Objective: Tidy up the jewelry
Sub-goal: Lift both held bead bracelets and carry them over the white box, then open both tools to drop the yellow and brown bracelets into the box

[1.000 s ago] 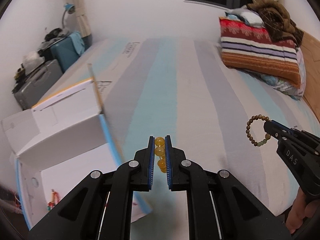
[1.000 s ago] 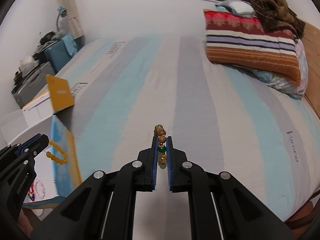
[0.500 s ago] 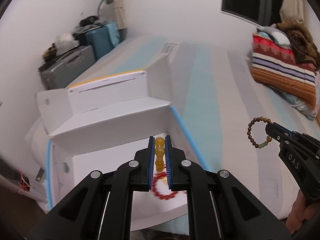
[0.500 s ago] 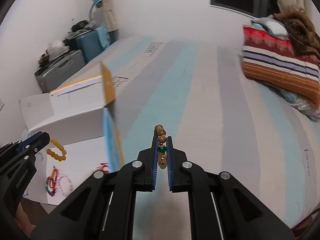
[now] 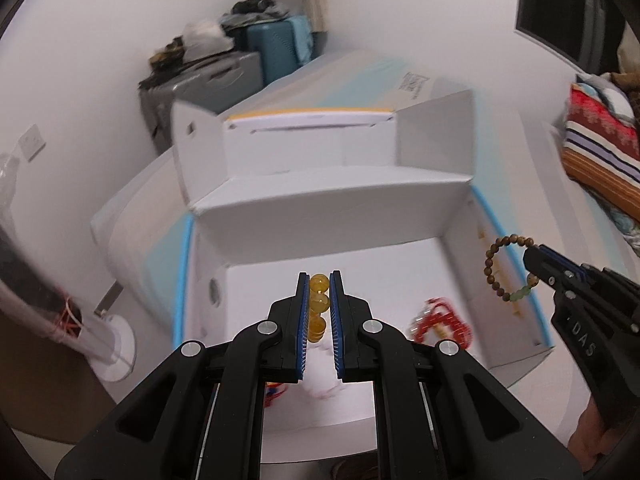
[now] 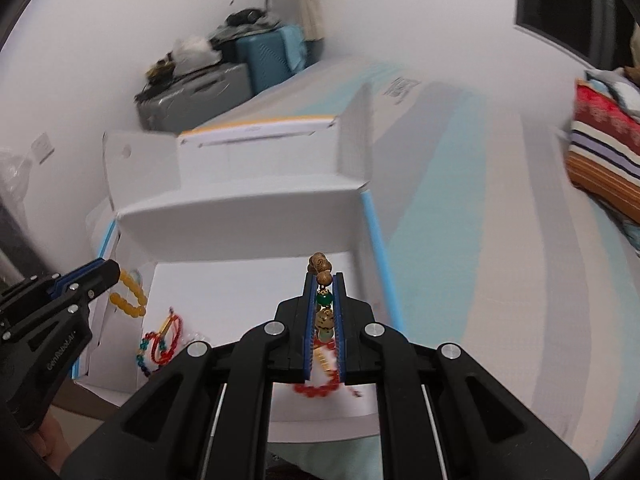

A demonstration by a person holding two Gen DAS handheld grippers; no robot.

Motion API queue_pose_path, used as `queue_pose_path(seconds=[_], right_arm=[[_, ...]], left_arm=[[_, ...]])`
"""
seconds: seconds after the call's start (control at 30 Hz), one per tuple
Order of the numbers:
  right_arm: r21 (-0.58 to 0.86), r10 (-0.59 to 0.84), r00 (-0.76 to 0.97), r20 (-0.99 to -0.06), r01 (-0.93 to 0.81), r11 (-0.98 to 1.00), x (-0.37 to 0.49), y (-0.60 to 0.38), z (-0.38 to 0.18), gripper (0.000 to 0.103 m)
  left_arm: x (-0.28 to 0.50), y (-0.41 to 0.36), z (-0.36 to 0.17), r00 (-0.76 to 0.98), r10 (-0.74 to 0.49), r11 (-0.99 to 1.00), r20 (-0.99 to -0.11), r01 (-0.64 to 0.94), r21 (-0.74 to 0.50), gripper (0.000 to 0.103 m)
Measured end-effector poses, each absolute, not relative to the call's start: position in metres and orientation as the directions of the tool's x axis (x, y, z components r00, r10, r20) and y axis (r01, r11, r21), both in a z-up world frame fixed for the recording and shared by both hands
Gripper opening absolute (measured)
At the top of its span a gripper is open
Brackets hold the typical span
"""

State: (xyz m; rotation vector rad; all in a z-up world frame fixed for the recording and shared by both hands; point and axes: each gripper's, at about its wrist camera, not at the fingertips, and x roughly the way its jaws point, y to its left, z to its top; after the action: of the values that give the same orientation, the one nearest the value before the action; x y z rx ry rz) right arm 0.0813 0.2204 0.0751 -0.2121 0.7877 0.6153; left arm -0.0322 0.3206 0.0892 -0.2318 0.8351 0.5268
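Your white cardboard box point(image 5: 352, 248) sits open at the near left corner of the bed point(image 6: 500, 240), its flaps standing up along the far side and a blue-edged wall on each flank. Inside, on the white floor of the box, a red bead bracelet point(image 5: 438, 320) lies toward the right wall, and a multicoloured beaded string with a red cord loop point(image 6: 160, 344) lies toward the left wall; a pale, blurred piece sits between them, too smeared to name.

Your left claw point(image 5: 320, 308) is clamped tight on a yellow bead bracelet point(image 5: 319, 304), and it hangs over the middle of the box floor; from the right wrist view the loop point(image 6: 130, 296) dangles just inside the left wall. Your right claw point(image 6: 324, 308) is pinched fast on a brown wooden bead bracelet point(image 6: 320, 268) with a green bead, and in the left wrist view that loop point(image 5: 504, 268) hangs over the right wall of the box, at its blue edge.

To the right of the box the striped bed cover runs open and bare as far as the folded striped blanket point(image 5: 600, 152) at the far right edge. Beyond the box's far flaps, off the bed's left side, a grey suitcase point(image 5: 200, 88) and a teal suitcase point(image 5: 276, 48) stand against the wall. The near rim of the box is low and clear of both claws.
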Motion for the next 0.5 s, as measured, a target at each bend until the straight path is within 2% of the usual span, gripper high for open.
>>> queue_pose_path(seconds=[0.5], right_arm=[[0.037, 0.367, 0.455, -0.811, -0.586, 0.809, 0.091, 0.257, 0.006, 0.008]], left_arm=[[-0.035, 0.362, 0.026, 0.473, 0.315, 0.826, -0.822, -0.564, -0.008, 0.009]])
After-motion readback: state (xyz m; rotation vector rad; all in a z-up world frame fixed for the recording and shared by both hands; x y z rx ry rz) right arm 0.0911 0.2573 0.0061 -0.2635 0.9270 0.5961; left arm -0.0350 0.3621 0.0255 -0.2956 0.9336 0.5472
